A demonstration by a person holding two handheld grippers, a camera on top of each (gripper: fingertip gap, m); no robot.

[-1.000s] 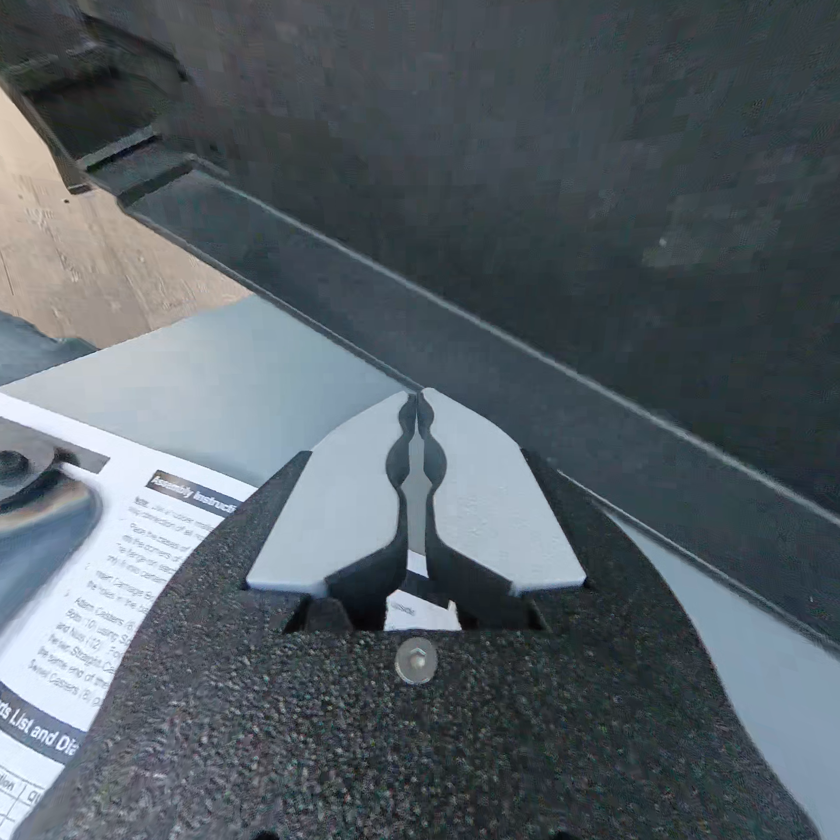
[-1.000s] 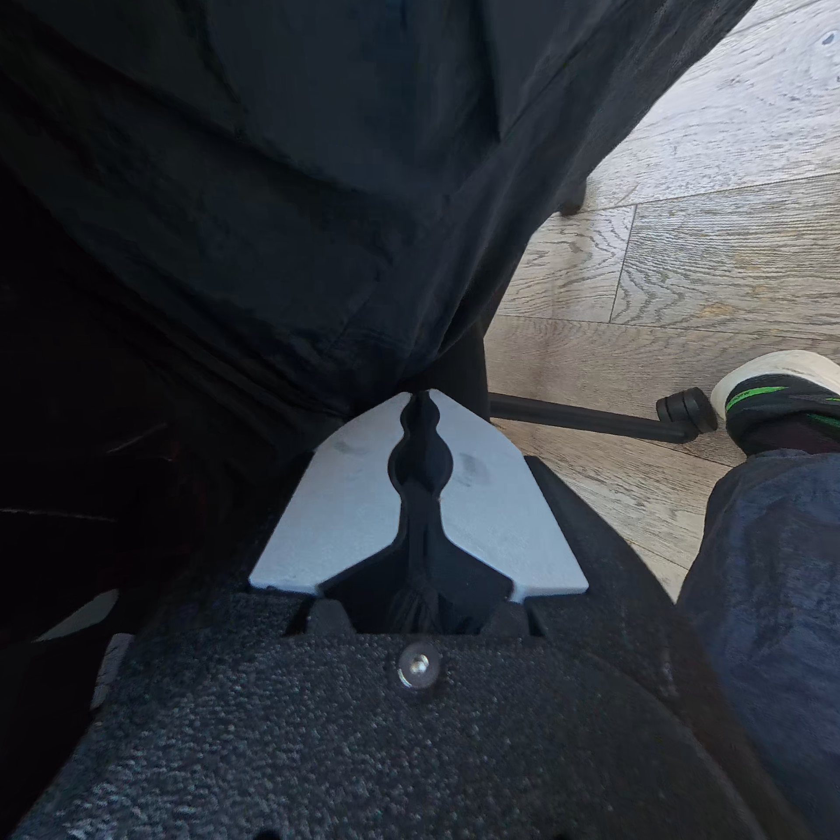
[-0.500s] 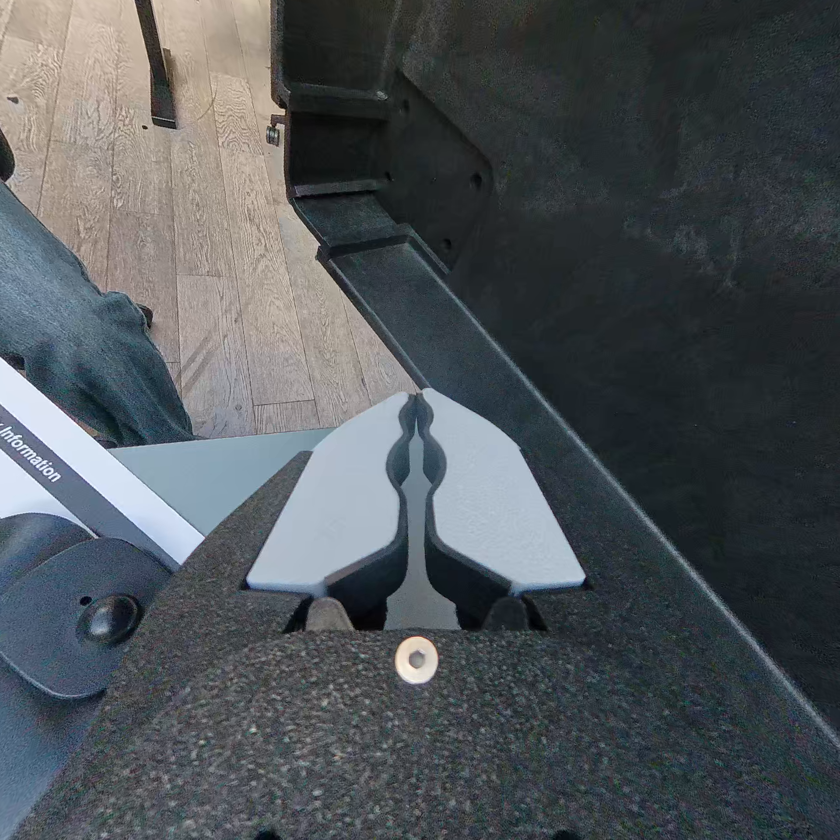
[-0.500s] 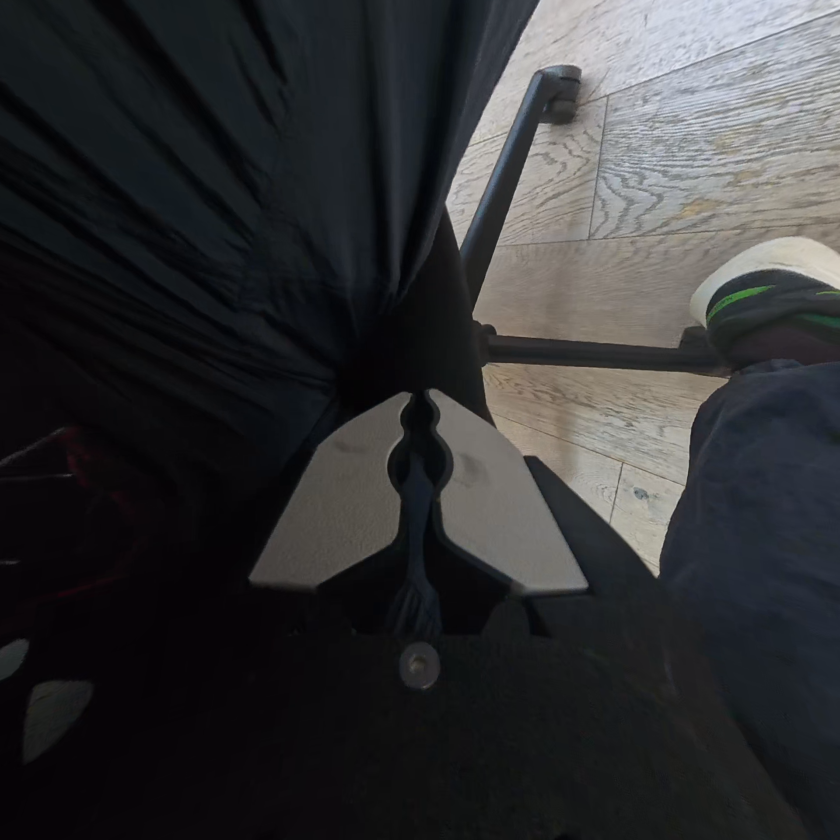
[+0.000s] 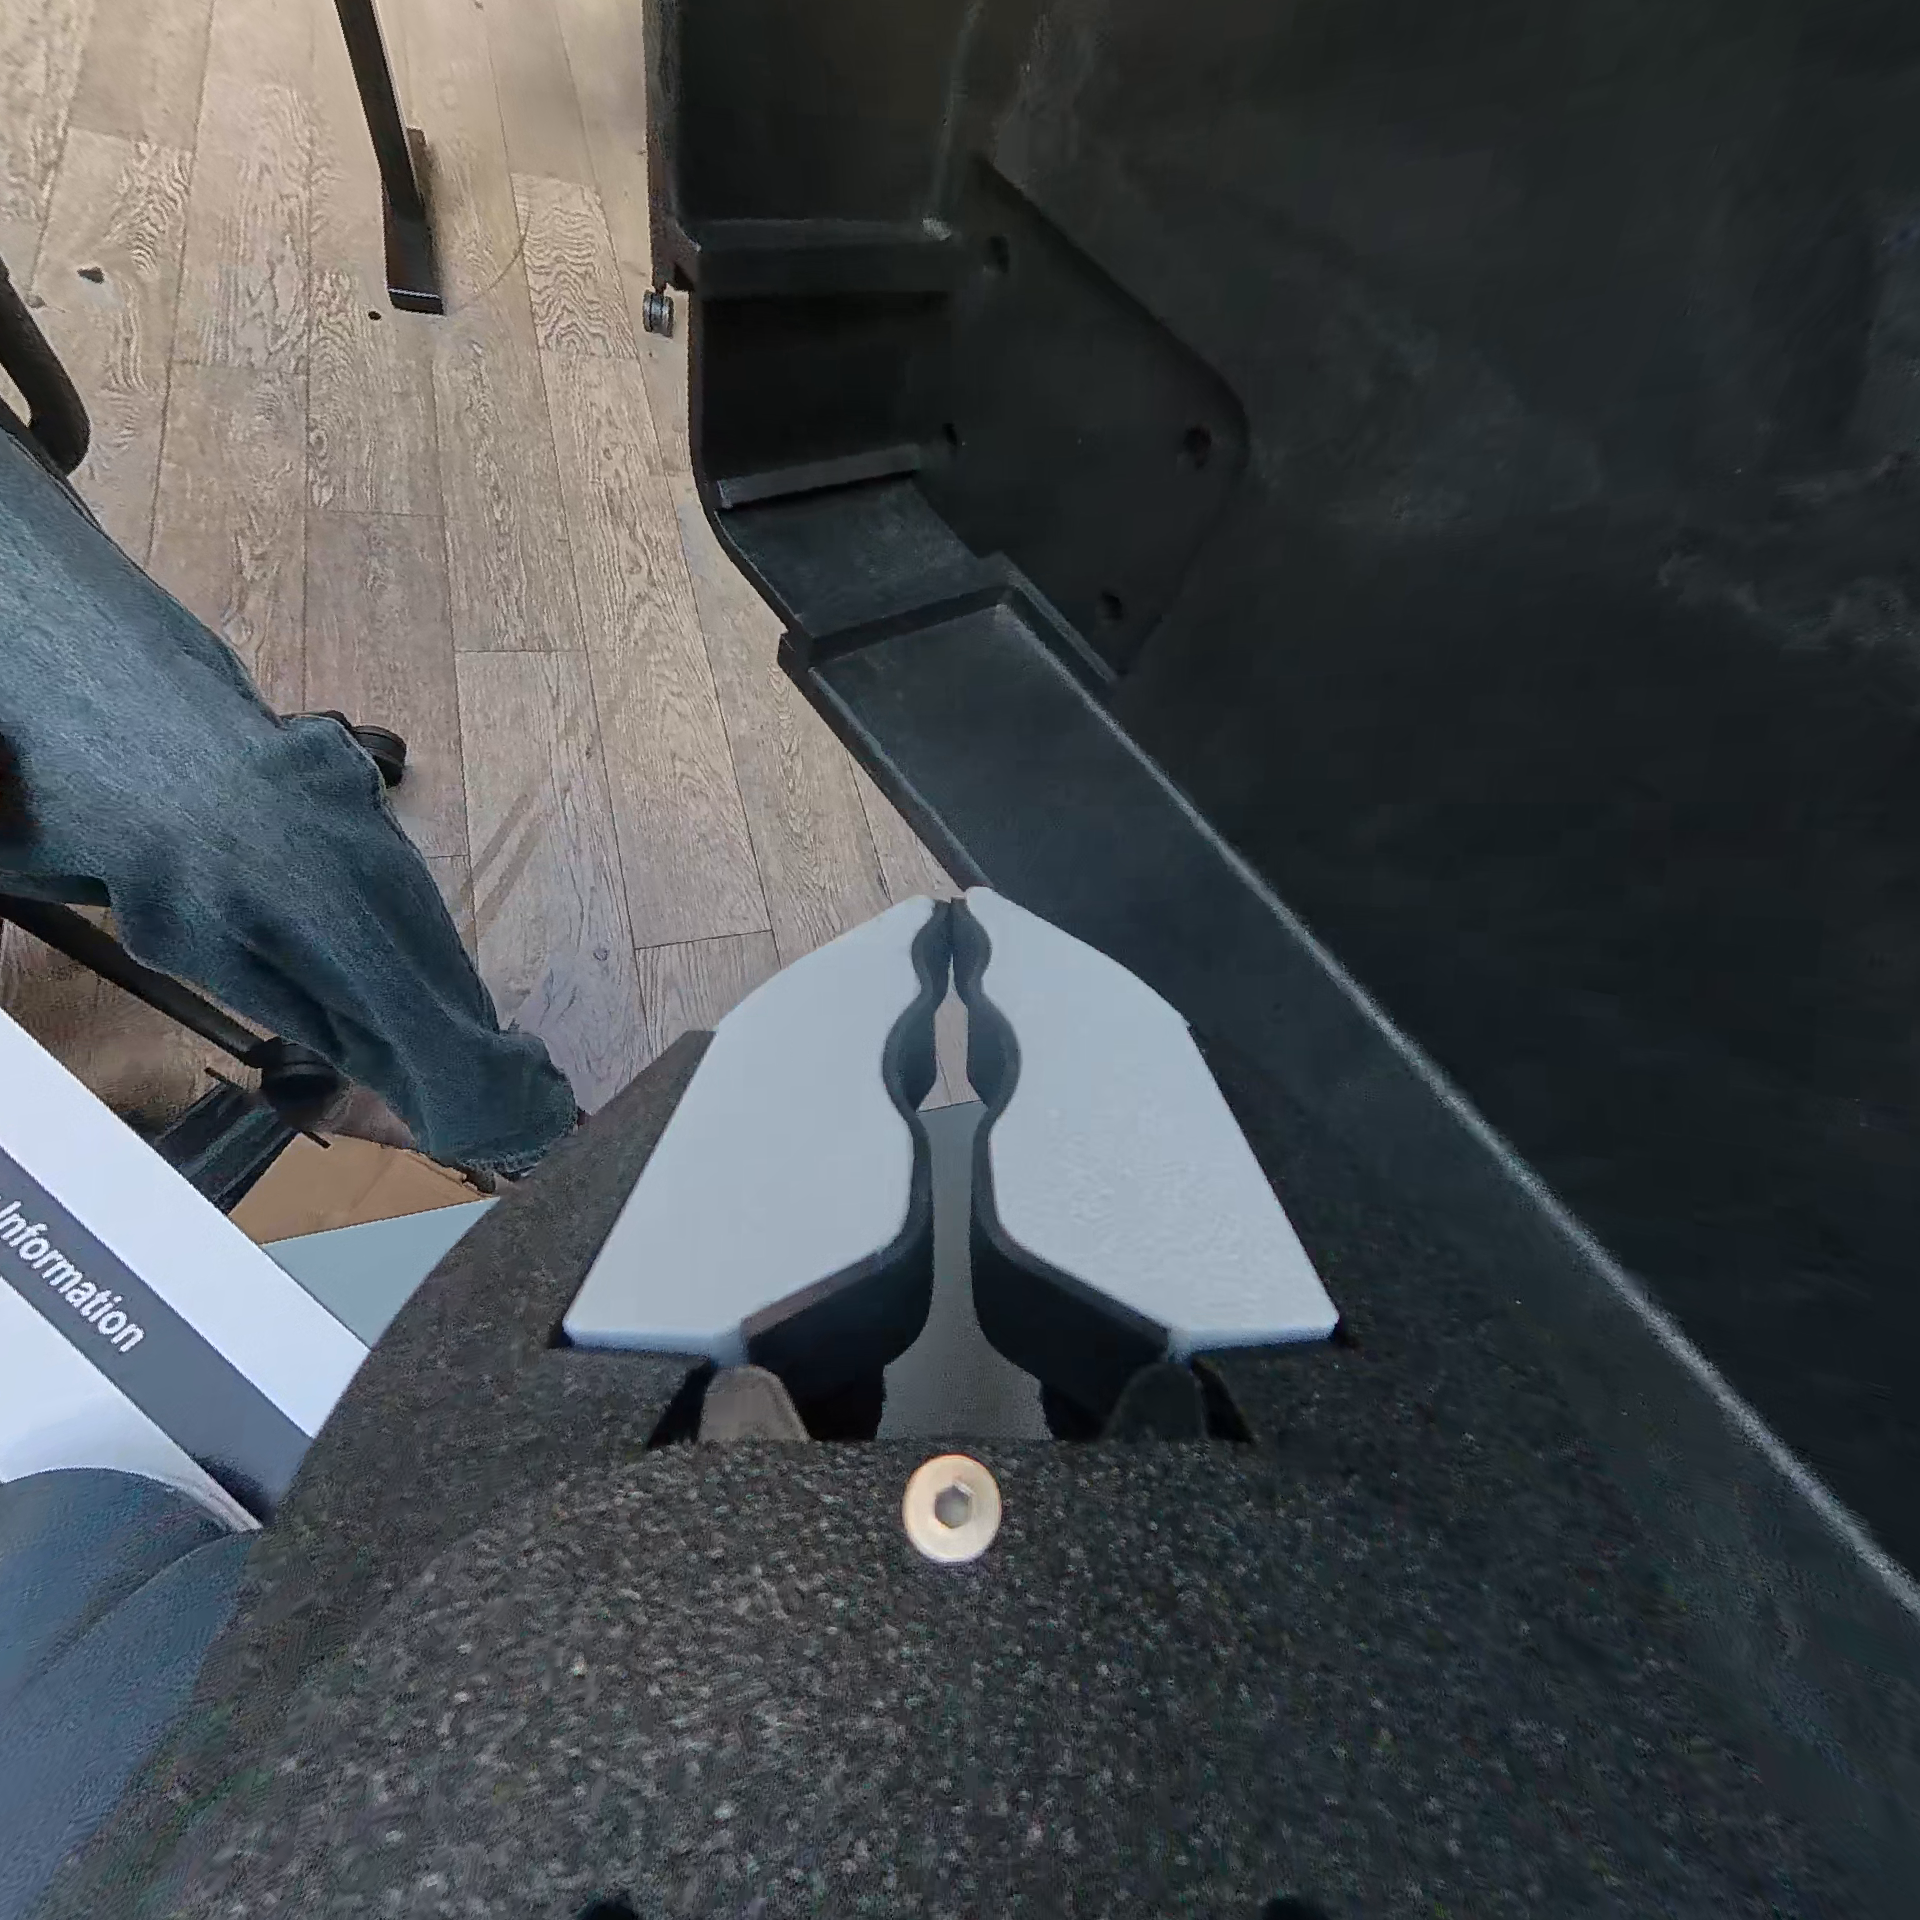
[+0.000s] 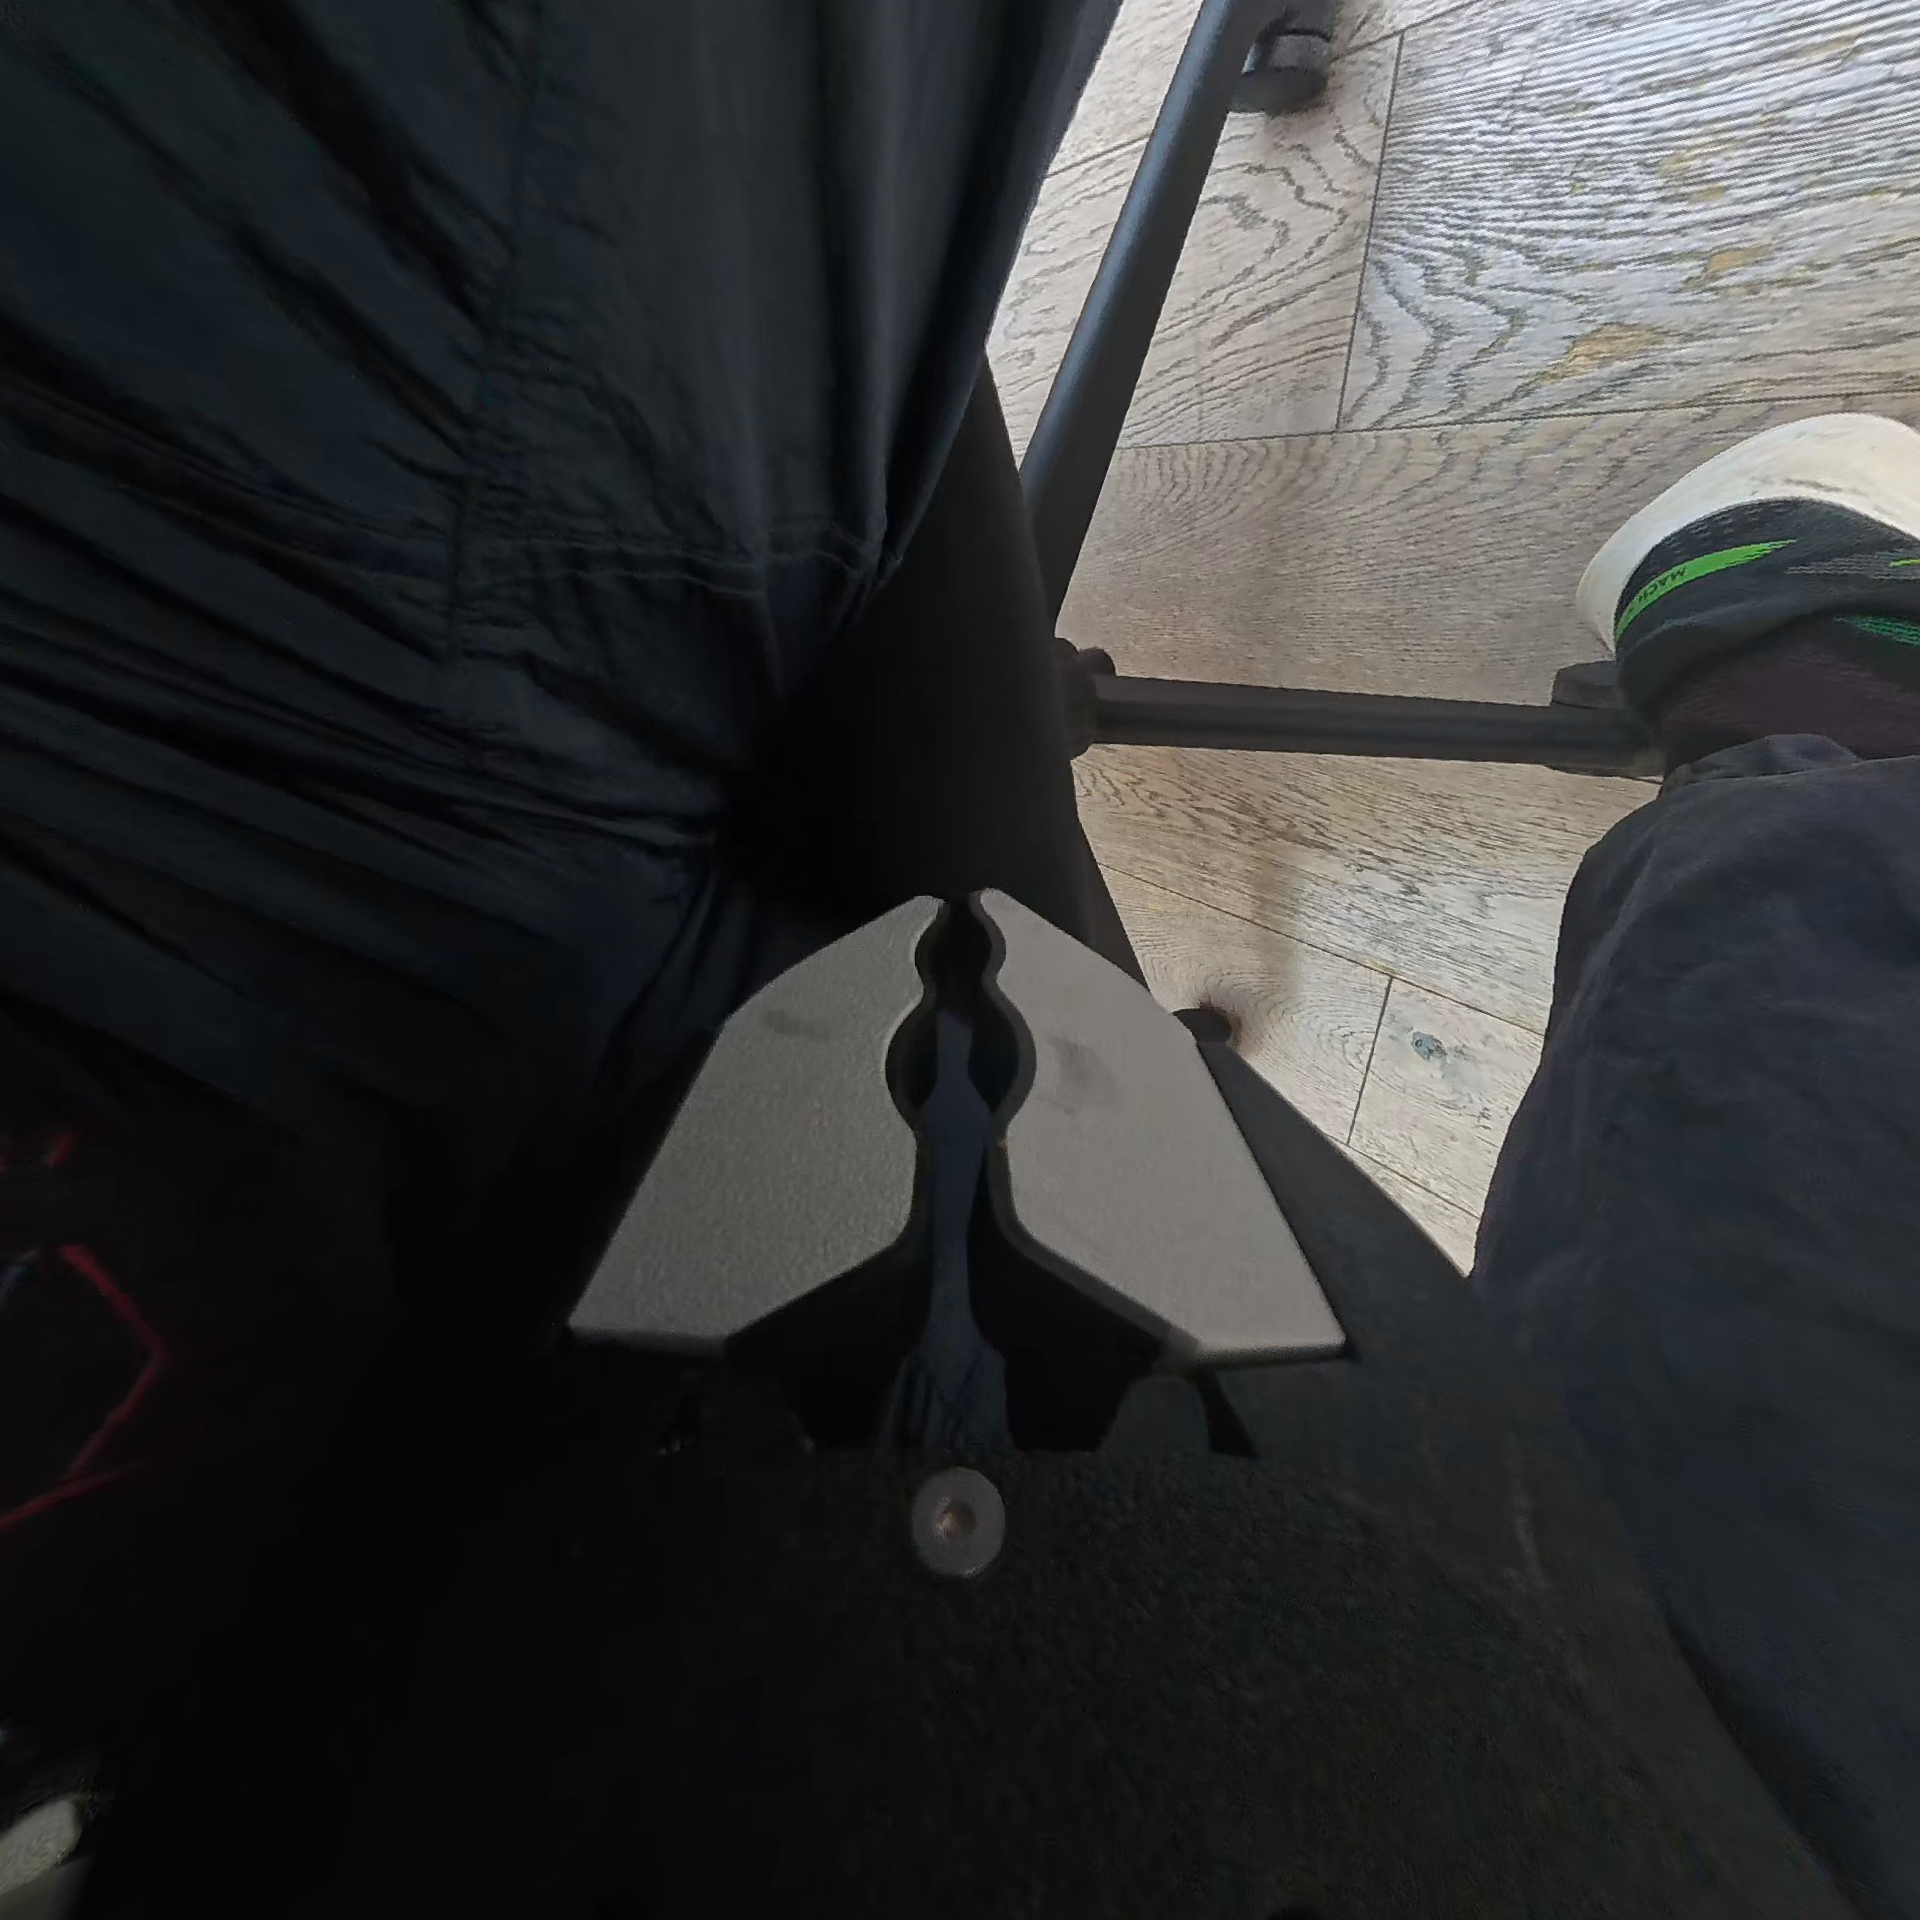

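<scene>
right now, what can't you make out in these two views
Left wrist view: black moulded panel cut off by top and right edges.
Left wrist view: printed sheet cut by left edge, partly behind the left gripper.
Right wrist view: dark fabric hides everything behind it; lower left too dark.
Right wrist view: shoe cut by right edge.

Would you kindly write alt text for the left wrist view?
The left hand-held gripper, shut with nothing between its grey fingers, points along the rim of a large black moulded panel. Beyond lie wood flooring, a denim-clad leg and a printed sheet.
</scene>
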